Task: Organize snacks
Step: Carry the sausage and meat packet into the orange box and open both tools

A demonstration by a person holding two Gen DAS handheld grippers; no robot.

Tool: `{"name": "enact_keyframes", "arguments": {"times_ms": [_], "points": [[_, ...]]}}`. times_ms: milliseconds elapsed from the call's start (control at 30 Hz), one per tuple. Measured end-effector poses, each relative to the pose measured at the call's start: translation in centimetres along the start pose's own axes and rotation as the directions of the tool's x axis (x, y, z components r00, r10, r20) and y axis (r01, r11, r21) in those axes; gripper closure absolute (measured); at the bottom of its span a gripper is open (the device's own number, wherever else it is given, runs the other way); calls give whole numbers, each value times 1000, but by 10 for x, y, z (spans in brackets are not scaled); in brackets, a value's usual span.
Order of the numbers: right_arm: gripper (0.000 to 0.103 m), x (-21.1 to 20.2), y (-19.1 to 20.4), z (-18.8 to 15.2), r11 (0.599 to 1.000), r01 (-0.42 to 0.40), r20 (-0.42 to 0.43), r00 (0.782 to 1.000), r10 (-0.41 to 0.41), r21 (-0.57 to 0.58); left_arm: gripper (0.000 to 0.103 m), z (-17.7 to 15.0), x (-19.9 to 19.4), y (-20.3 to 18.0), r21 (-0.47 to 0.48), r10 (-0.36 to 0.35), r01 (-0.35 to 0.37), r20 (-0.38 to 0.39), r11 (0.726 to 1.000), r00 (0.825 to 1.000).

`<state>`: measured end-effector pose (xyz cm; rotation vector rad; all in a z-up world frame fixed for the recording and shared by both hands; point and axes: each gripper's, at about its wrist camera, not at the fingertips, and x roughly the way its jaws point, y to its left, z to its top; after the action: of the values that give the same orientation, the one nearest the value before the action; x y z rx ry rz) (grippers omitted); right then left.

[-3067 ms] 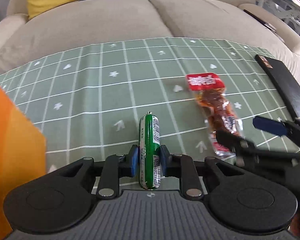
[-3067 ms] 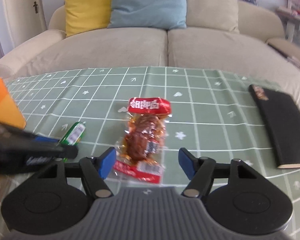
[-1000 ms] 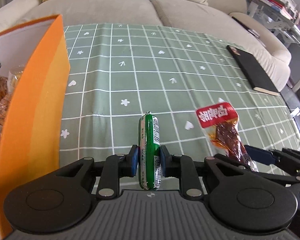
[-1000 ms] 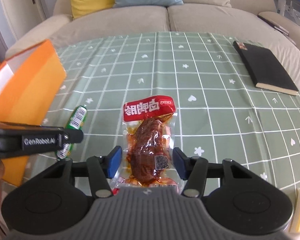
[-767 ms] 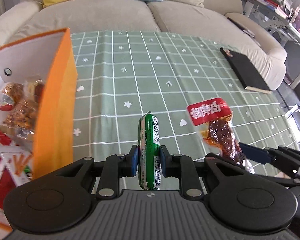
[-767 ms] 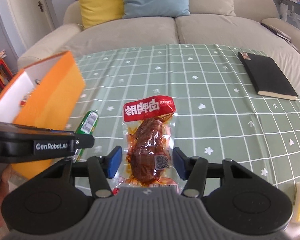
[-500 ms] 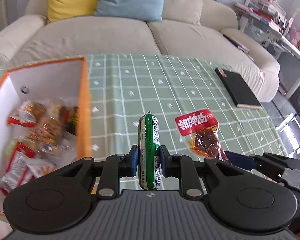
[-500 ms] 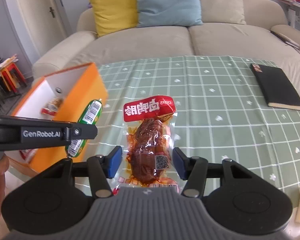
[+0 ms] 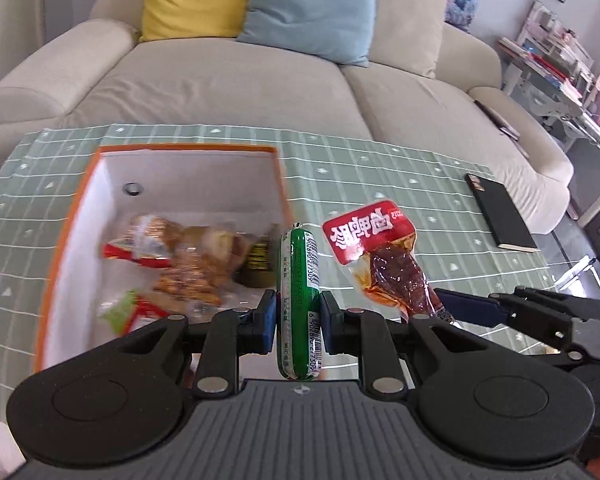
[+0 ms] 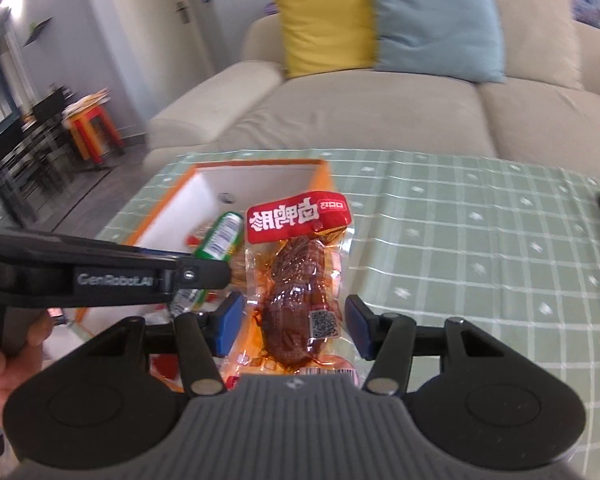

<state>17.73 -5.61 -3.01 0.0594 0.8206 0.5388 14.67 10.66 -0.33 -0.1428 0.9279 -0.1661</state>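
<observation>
Left claw point(image 9: 298, 316) clamping green sausage point(image 9: 299, 280), right claw point(image 10: 292, 324) pinching red meat pouch point(image 10: 300, 280); both raised near orange box point(image 9: 278, 156) for dropping in.

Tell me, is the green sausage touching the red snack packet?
Apart. The left wrist view shows green tablecloth between the green sausage and the red snack packet.

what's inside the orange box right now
The orange box holds a loose pile of snack packets, some red and white, some brownish, one dark and yellow. Its near end is hidden behind the left gripper, and the blur leaves labels unreadable.
</observation>
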Motion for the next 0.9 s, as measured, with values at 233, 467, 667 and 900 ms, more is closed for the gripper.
{"name": "enact_keyframes", "arguments": {"times_ms": [233, 467, 667, 900], "points": [[49, 36, 47, 18, 990, -89, -126, 989, 75, -108, 79, 7, 7, 45, -1, 32, -32, -121, 999, 992], [49, 70, 65, 10, 981, -107, -253, 965, 64, -163, 79, -9, 29, 63, 59, 86, -74, -246, 996, 965], [49, 90, 77, 6, 956, -98, -298, 955, 11, -277, 79, -20, 50, 67, 86, 98, -73, -334, 994, 938], [47, 106, 89, 4, 914, -86, -304, 952, -43, -396, 79, -23, 65, 77, 60, 102, -85, -390, 995, 915]]}}
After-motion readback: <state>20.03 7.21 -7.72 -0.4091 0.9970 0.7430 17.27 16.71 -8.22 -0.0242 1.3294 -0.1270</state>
